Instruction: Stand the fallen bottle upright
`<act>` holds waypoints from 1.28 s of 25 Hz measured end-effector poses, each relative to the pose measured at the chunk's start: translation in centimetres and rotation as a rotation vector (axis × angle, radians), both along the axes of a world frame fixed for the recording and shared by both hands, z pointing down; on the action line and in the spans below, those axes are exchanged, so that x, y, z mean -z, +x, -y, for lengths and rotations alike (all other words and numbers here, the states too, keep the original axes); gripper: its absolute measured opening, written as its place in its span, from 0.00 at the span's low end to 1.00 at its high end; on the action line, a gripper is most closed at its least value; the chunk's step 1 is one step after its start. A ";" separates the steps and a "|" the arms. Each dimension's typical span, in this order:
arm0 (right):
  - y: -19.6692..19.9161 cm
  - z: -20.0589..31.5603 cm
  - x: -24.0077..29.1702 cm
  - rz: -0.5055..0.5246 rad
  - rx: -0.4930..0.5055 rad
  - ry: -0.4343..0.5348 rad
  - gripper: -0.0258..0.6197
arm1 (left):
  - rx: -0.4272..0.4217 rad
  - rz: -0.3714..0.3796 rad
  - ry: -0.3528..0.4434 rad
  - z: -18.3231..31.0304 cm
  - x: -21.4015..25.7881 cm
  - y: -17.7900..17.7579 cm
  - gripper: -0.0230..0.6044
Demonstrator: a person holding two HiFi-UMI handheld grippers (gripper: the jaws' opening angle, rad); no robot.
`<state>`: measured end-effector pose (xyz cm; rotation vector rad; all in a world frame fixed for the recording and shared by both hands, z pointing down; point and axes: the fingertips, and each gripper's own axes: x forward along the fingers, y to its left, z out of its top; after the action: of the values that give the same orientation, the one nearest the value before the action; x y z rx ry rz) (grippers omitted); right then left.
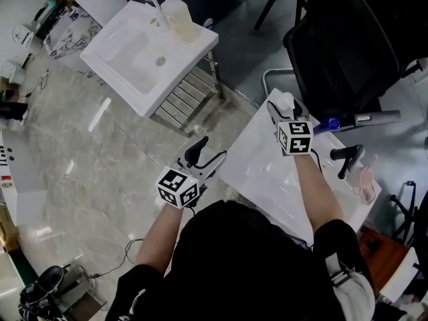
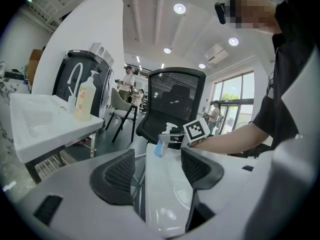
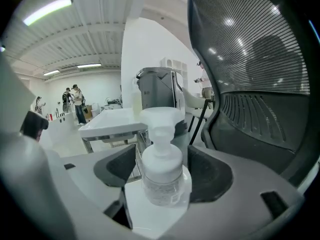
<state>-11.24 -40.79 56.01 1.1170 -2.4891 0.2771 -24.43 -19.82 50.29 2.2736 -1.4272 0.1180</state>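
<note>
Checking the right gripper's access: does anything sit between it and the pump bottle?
Nothing visible does. The pump bottle stands upright directly between the parted jaws of the right gripper, on the white sink.

The bottle [image 3: 161, 171] is stood on the far corner of the counter [image 1: 261, 166]; the chair [image 1: 341, 52] is set behind it.

Clear pump bottle [image 3: 162, 179] with a white pump head is standing upright, sitting on the white surface [image 3: 145, 216] at its corner.
</note>
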 end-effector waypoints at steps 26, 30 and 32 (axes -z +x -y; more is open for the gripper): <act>11.1 -11.3 9.0 0.085 -0.200 0.142 0.46 | -0.225 0.014 0.223 4.7 5.0 8.2 0.44; 16.4 -13.7 12.1 0.129 -0.330 0.197 0.39 | -0.292 0.008 0.264 5.4 6.0 11.9 0.39; 19.2 -15.1 13.1 0.127 -0.398 0.229 0.36 | -0.323 0.025 0.285 5.6 6.4 13.8 0.38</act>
<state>7.94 -25.72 42.93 1.7415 -2.4331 0.1790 -10.60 -25.40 43.89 2.7335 -1.1365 0.0446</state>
